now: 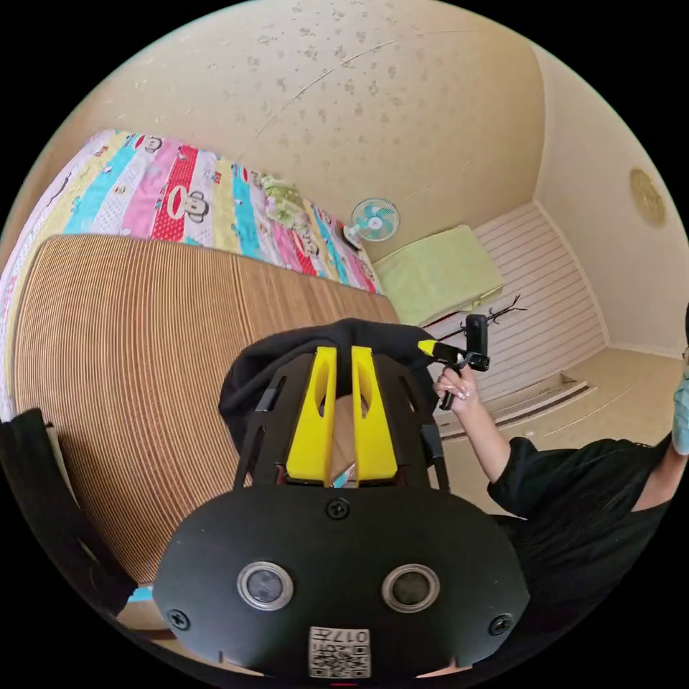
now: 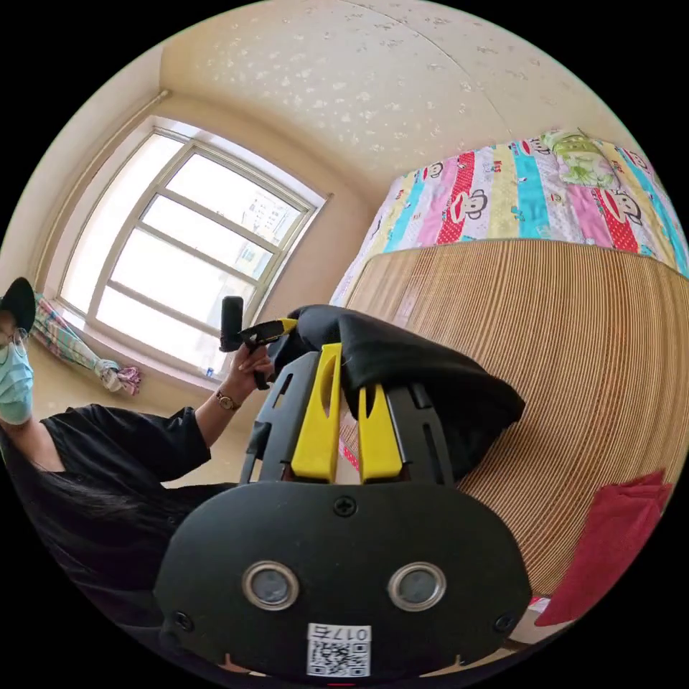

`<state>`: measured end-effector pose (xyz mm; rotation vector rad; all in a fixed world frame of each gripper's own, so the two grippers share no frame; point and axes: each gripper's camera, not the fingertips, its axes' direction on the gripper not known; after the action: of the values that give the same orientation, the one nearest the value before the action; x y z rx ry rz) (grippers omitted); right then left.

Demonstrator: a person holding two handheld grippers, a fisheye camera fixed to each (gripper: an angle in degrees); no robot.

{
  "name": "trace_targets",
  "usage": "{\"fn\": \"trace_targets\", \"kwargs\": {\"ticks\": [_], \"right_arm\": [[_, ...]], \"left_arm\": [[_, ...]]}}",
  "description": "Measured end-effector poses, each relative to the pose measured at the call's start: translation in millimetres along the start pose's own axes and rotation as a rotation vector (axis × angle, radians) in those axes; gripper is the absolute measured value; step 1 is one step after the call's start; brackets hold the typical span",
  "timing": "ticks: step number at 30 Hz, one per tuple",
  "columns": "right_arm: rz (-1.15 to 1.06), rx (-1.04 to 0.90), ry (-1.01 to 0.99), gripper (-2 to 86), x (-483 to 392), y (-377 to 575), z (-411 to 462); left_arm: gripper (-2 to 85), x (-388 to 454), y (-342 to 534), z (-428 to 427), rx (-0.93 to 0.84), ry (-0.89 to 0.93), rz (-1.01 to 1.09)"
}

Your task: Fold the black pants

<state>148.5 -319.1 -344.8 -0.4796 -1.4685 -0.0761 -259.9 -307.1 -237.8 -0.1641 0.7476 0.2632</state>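
The black pants (image 1: pixel 373 331) hang bunched between both grippers, lifted above a bamboo mat (image 1: pixel 129 344). In the left gripper view, my left gripper (image 1: pixel 343 353) has its yellow jaws nearly together, with their tips buried in the black cloth. My right gripper (image 1: pixel 430 349) holds the same bundle from the right, in a person's hand. In the right gripper view, the pants (image 2: pixel 430 380) drape over my right gripper (image 2: pixel 349 369), whose jaws pinch a fold. The left gripper (image 2: pixel 276 329) grips the far end of the cloth.
The mat (image 2: pixel 574 344) lies on a bed with a striped cartoon sheet (image 1: pixel 179 194). A red cloth (image 2: pixel 617 531) rests on the mat's near corner. A small fan (image 1: pixel 375 219), a green cover (image 1: pixel 438 273), a window (image 2: pixel 186 244) and the person (image 2: pixel 93 459) stand beside the bed.
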Motion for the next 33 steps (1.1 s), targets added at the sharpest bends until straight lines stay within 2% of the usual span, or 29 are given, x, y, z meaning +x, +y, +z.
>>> {"fn": "trace_targets", "kwargs": {"ticks": [2, 4, 7, 10, 15, 19, 21, 23, 25, 28, 33], "right_arm": [[0.198, -0.114, 0.031, 1.9, 57, 60, 59], [0.391, -0.218, 0.092, 5.3, 100, 106, 100], [0.664, -0.332, 0.167, 10.3, 142, 148, 129], [0.655, -0.228, 0.192, 12.1, 136, 122, 112], [0.567, -0.152, 0.254, 13.6, 136, 25, 111], [0.566, -0.28, 0.21, 13.3, 172, -39, 186], [0.605, -0.315, 0.317, 12.8, 171, -61, 211], [0.422, -0.377, 0.497, 11.0, 127, -99, 247], [0.306, -0.404, 0.549, 9.1, 92, -123, 278], [0.313, -0.415, 0.493, 7.3, 56, -158, 332], [0.411, -0.345, 0.161, 6.5, 15, -196, 433]], "left_arm": [[4.9, -34, 44, 47, -0.106, 0.0, -0.131], [6.2, -80, 104, 109, -0.306, -0.072, -0.336], [5.6, -115, 158, 139, -0.416, -0.053, -0.512], [5.4, -123, 173, 125, -0.308, 0.068, -0.58], [6.6, -113, 158, 83, -0.131, 0.092, -0.528], [6.6, -99, 167, 54, -0.009, 0.086, -0.481], [6.5, -98, 184, 44, 0.042, 0.126, -0.495], [6.4, -97, 206, 35, 0.101, 0.163, -0.516], [6.0, -97, 239, 22, 0.187, 0.186, -0.547], [5.7, -100, 276, 12, 0.271, 0.177, -0.608], [5.4, -108, 313, 7, 0.406, 0.166, -0.677]]}}
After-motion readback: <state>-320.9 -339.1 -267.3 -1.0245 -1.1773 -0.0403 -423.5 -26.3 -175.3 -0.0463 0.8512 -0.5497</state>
